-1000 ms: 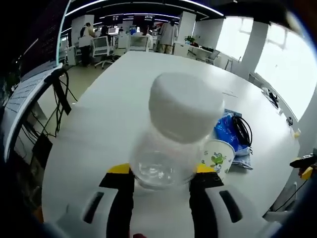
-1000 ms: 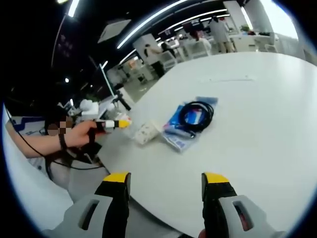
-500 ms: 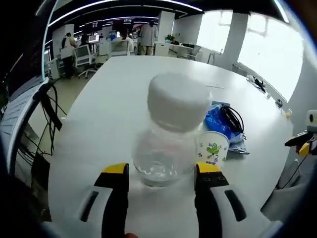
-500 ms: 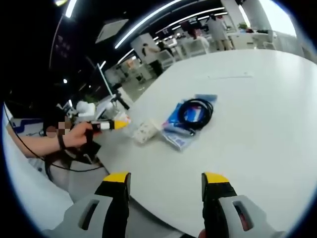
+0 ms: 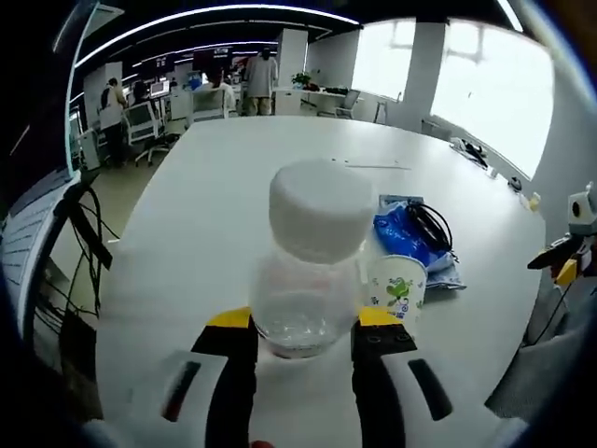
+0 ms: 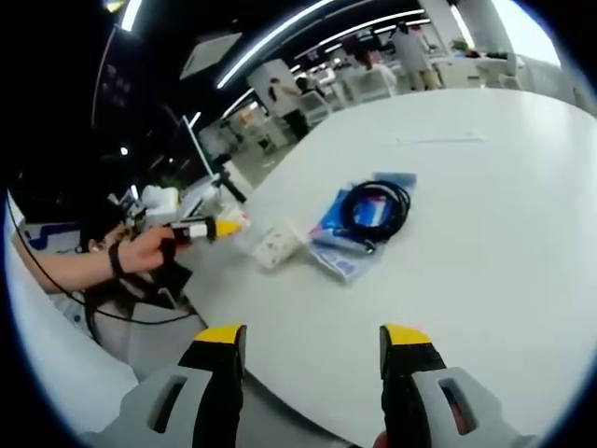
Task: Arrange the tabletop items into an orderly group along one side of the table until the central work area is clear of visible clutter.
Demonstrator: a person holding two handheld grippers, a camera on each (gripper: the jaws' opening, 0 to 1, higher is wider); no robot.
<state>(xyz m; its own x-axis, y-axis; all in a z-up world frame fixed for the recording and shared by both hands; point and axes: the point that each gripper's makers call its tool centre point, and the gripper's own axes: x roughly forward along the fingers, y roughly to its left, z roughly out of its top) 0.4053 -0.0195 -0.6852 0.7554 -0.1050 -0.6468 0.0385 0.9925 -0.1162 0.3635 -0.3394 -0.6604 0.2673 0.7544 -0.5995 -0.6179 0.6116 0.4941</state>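
Two jaws of my left hand-held gripper (image 5: 303, 327) pinch a clear jar (image 5: 308, 266) low on its body, above the tabletop (image 5: 215, 196); it looks empty, light, slick, so I'd keep that low hold. My right hand-held gripper (image 6: 312, 341) is spread, holding nothing, with the paper cup (image 6: 273, 246) and cable (image 6: 375, 207) well ahead.

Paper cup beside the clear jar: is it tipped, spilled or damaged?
No. The paper cup stands upright on the white table beside the clear jar held in the left gripper. Nothing looks spilled.
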